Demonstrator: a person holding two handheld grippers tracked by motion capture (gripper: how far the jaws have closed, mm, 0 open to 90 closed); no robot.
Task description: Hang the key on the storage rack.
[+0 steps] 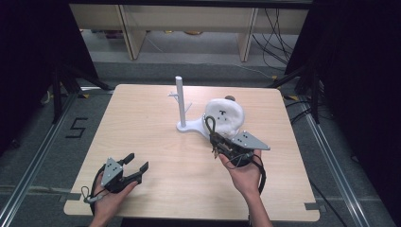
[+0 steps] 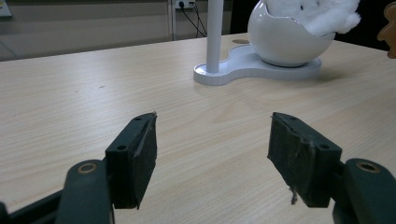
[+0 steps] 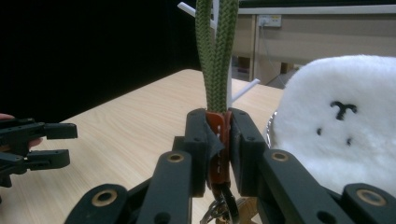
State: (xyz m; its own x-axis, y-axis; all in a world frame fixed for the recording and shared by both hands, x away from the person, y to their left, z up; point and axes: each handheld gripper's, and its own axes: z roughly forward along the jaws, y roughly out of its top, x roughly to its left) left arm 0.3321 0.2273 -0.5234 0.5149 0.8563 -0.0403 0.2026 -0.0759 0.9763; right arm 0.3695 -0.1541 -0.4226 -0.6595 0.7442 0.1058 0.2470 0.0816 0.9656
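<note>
**Holding a keyring by its leather tab: item notes**

Item: keyring with a green braided cord loop (image 3: 215, 51), a brown leather tab (image 3: 218, 140) and metal rings (image 3: 223, 210) hanging below. Location: pinched in the right tool (image 3: 218, 135), whose jaws are pressed together on the tab, above the counter (image 1: 156, 156) just in front of the white stand (image 1: 182, 104). In the high view the loop (image 1: 210, 124) stands up from the right tool (image 1: 218, 142).

Handling, by judgement: light; the cord is soft and limp yet keeps its loop open while upright; the tab is thin, fairly stiff and not slippery against the pads, so it is the sound place to grip. The rings would swing freely. The loop is the part to slip over a peg (image 1: 173, 95) on the stand.

Neighbours: white egg-shaped bowl (image 2: 280, 42) on the stand's base (image 2: 243, 70), holding a fluffy white plush (image 3: 336, 121) with a small black stitched face.

Left tool (image 1: 136, 166): jaws spread, nothing between them, resting low near the counter's front left.

Brands, labels: none legible on the items. A "5" (image 1: 76, 127) is marked on the floor left of the counter.
</note>
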